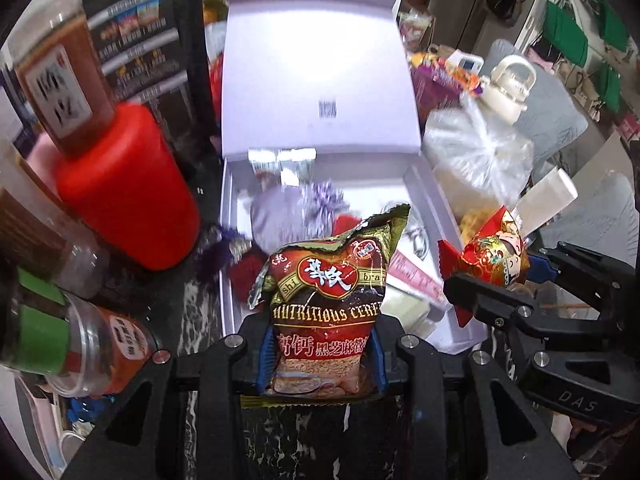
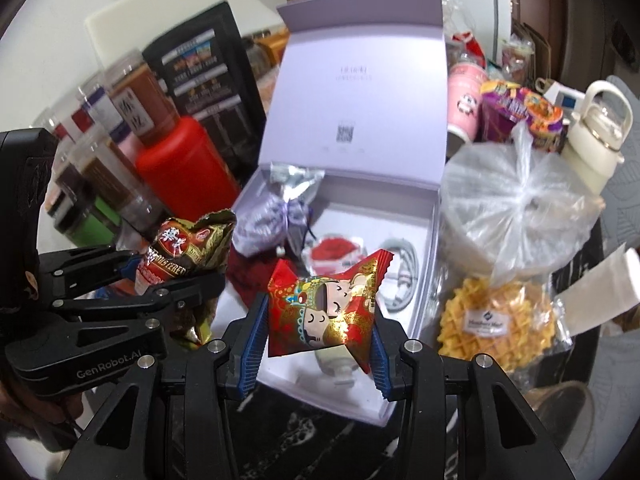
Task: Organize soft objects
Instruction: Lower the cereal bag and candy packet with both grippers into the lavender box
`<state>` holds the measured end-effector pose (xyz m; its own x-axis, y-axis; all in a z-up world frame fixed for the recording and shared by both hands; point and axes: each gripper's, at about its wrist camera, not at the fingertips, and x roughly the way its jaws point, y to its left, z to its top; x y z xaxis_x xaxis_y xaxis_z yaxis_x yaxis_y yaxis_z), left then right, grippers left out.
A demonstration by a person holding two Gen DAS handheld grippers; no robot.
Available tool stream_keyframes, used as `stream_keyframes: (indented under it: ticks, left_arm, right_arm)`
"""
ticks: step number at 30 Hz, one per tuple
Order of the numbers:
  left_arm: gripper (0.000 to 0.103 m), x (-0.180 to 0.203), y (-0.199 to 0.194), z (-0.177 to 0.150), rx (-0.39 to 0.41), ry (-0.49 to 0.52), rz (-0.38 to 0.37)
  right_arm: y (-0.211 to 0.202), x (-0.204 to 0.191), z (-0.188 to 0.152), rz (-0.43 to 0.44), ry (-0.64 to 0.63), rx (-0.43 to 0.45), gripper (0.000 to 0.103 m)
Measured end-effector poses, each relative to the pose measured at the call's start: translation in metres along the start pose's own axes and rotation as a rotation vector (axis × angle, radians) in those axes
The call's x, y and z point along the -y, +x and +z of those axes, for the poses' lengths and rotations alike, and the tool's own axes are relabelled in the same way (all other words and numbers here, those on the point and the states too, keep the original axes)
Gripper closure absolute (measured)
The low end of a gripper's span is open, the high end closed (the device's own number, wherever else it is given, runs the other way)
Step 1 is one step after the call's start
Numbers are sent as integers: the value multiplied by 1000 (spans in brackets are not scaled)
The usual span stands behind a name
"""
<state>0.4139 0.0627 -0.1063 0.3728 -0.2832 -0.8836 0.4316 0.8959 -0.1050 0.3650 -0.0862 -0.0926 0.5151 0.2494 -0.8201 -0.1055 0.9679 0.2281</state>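
Much of what lies in the open lilac box (image 2: 424,216) ahead of my grippers is blurred: I can make out a pale purple drawstring pouch (image 2: 264,224) near its far left corner, something red (image 2: 334,250) in the middle and a grey coiled cable (image 2: 404,276), but the items under my held packets are hidden. The box's raised lid (image 1: 320,80) fills the far view, its small print unreadable.

My left gripper (image 1: 320,356) is clamped on a brown cereal sachet (image 1: 328,304), pinched between the blue pads, its torn top standing up over the box's near left edge. The bottom of the sachet is cut off behind the finger frame.

My right gripper (image 2: 316,340) squeezes a red foil packet (image 2: 324,308) with cartoon faces, held above the box's near edge. The two grippers sit close side by side, left just beside right.
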Motion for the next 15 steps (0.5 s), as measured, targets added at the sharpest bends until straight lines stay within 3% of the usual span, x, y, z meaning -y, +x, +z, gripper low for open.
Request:
stream_keyframes:
  ticks: [15]
  left_arm:
    - [66,-7,61,-21,-142,-36,-12]
  right_arm:
    - [54,5,-30,25,23,-135,59]
